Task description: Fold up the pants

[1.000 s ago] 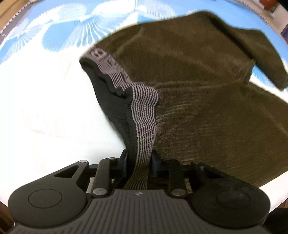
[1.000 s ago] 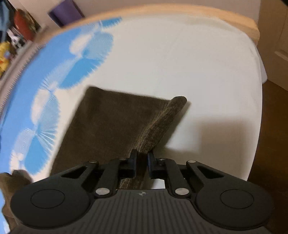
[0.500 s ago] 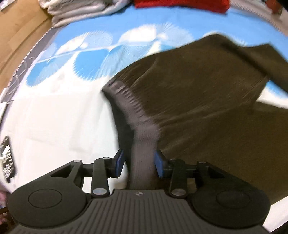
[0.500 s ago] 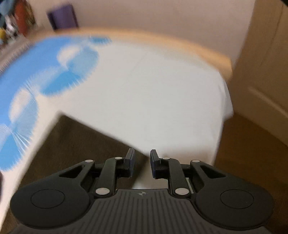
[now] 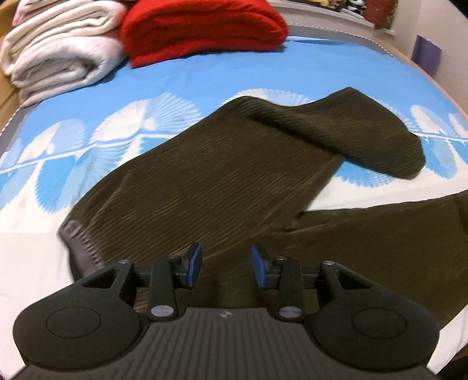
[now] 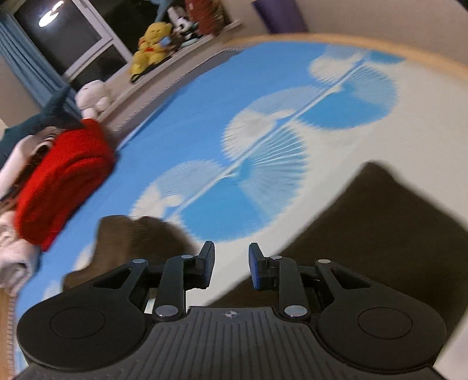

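Both grippers have let go since a second ago: the left gripper (image 5: pixel 225 264) then pinched the striped waistband, the right gripper (image 6: pixel 231 264) a leg fold. Both sets of jaws have just been opening; now the blue pads stand apart with nothing pressed between them. Both views have pulled back, showing more of the room.

Left wrist view, near to far: the pants (image 5: pixel 234 181), dark brown ribbed knit, lie flat on the bed (image 5: pixel 190 79) under and ahead of the open jaws. The waistband (image 5: pixel 77 242) sits at the near left; its grey lettering is smeared and unreadable. One leg is doubled back on itself at far right, the other runs off the right edge, cut off. The bed sheet is white near, blue with white fan prints farther out. At the far end, a folded red blanket (image 5: pixel 201 26) sits beside a stack of white towels (image 5: pixel 58 49), touching.

Right wrist view: heavy motion blur. Pants (image 6: pixel 380 233) show as two brown patches either side of the jaws; which part is which cannot be told. Beyond lie the fan-print sheet and a wooden bed rim. Plush toys (image 6: pixel 152 43) sit on a ledge under a dark window (image 6: pixel 58 35) with a blue curtain. No readable writing anywhere.
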{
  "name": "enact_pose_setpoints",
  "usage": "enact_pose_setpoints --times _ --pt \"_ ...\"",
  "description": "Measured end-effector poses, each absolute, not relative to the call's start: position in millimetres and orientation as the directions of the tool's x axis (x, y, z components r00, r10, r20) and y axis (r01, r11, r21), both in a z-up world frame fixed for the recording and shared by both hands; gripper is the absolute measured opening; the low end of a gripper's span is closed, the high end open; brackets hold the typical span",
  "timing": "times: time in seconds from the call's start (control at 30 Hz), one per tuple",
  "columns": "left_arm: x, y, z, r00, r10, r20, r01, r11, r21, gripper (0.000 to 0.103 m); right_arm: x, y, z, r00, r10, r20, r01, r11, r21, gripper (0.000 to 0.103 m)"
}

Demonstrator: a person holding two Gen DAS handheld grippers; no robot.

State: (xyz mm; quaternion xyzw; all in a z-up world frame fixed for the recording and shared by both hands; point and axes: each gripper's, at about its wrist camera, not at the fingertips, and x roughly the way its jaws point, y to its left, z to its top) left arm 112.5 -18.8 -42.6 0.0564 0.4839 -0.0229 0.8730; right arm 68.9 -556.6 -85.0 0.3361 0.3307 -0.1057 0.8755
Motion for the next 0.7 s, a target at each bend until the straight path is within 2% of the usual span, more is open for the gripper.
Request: enact_pose_setpoints --times 0.17,0.3,0.4,0.5,0.53,0.57,0.6,0.7 --pt "130 -44 -46 0.546 0.010 -0.838 0.138 0.985 0.102 0.041 119 -523 -101 0.759 0.143 -0.636 0.366 0.713 0.598 0.029" --pt "145 -57 -55 0.544 -0.004 -0.839 0.166 0.981 0.103 0.041 158 -506 -127 0.716 0.152 -0.682 0.433 0.670 0.603 0.050" --pt "154 -63 -67 0.522 -0.001 -0.853 0.188 0.975 0.114 0.041 181 -499 -150 0.687 0.139 -0.714 0.479 0.652 0.588 0.051" --pt "161 -67 -71 0.520 0.001 -0.854 0.211 0.969 0.130 0.041 195 -500 -168 0.696 0.164 -0.699 0.510 0.572 0.642 0.051" --pt "164 -67 -73 0.521 0.000 -0.854 0.215 0.968 0.131 0.041 198 -501 -172 0.706 0.178 -0.685 0.512 0.540 0.668 0.050" --pt "167 -68 -74 0.522 -0.002 -0.853 0.216 0.968 0.130 0.041 201 -501 -174 0.720 0.202 -0.664 0.498 0.515 0.697 0.040" --pt "168 -67 -73 0.523 -0.002 -0.852 0.214 0.968 0.129 0.041 203 -502 -174 0.734 0.208 -0.647 0.489 0.501 0.715 0.016" --pt "174 -63 -72 0.529 0.001 -0.849 0.203 0.971 0.128 0.041 206 -493 -145 0.804 0.174 -0.568 0.414 0.523 0.745 0.009"
